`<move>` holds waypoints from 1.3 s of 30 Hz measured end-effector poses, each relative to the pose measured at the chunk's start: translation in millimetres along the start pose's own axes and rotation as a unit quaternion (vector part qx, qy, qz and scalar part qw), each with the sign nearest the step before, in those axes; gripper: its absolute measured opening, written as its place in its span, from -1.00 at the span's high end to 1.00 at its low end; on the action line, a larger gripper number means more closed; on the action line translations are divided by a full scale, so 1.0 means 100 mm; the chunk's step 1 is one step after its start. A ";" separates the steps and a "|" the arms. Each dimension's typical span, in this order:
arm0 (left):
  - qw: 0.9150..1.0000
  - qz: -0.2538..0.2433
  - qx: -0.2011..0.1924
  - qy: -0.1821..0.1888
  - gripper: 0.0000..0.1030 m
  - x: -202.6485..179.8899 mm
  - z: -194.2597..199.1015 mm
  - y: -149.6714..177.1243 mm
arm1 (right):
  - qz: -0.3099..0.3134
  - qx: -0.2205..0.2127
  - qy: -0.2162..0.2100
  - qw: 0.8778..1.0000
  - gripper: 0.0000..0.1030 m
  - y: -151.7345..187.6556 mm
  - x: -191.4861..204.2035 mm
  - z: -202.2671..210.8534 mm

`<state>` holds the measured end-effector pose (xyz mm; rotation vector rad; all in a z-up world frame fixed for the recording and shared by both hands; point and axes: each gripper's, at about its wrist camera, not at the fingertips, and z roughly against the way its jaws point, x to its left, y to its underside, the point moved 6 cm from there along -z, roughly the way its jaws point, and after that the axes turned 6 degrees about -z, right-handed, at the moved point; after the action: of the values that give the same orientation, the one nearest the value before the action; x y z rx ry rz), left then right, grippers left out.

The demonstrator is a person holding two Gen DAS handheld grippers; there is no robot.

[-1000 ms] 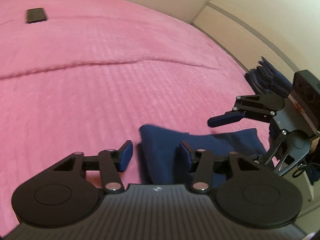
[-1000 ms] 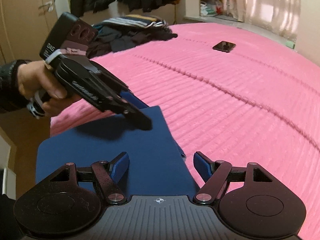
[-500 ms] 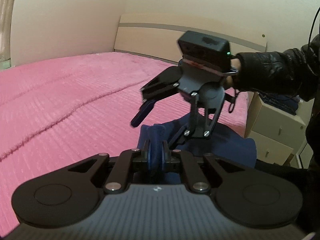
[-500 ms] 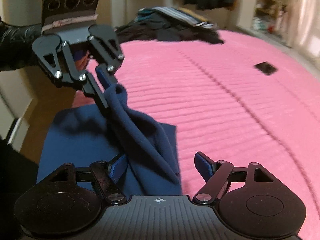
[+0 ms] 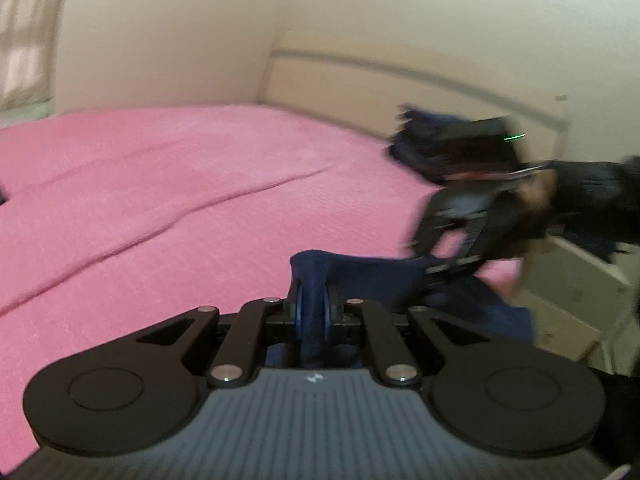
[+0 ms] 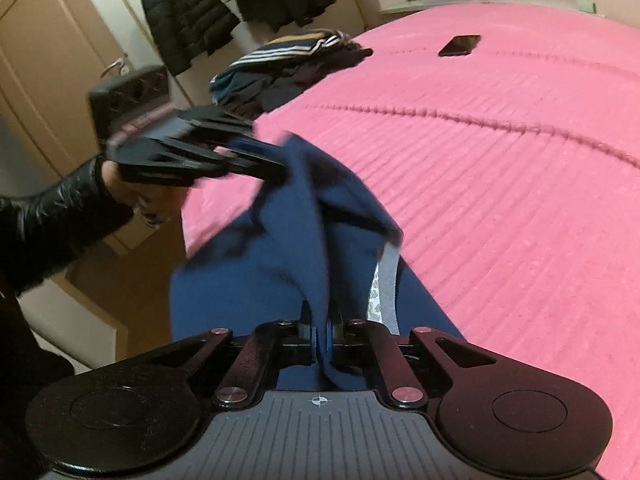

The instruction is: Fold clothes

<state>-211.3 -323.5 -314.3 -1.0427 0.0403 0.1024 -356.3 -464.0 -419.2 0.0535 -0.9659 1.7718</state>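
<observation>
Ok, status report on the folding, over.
Left tongs shut on dark blue fleece garment. Right tongs shut on it too. Garment lifted off pink ribbed bedspread. Black phone far off, nothing in the way.

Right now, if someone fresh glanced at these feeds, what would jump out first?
The dark blue fleece garment, pinched between the left gripper and the right gripper and lifted into a ridge near the bed's corner. Under it, the bright pink ribbed bedspread fills most of both views. Farther back, a black phone lies on the spread, beside a heap of dark striped clothes.
</observation>
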 end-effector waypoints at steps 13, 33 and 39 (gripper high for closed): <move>0.982 0.143 0.117 -0.046 0.60 0.59 -0.61 0.42 | -0.092 -0.095 0.134 0.982 -0.52 0.17 -0.63 0.47; 0.986 0.137 0.084 -0.045 0.77 0.48 -0.65 0.28 | -0.306 -0.246 0.249 0.885 1.00 1.55 -0.60 1.31; 0.983 0.144 0.099 -0.057 0.66 0.53 -0.72 0.36 | -0.318 -0.242 0.266 0.877 1.00 1.74 -0.50 1.24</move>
<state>-161.3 -364.5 -386.4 -0.8254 0.0962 0.4133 -524.9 -598.7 -459.5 -0.3799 -0.8234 0.8318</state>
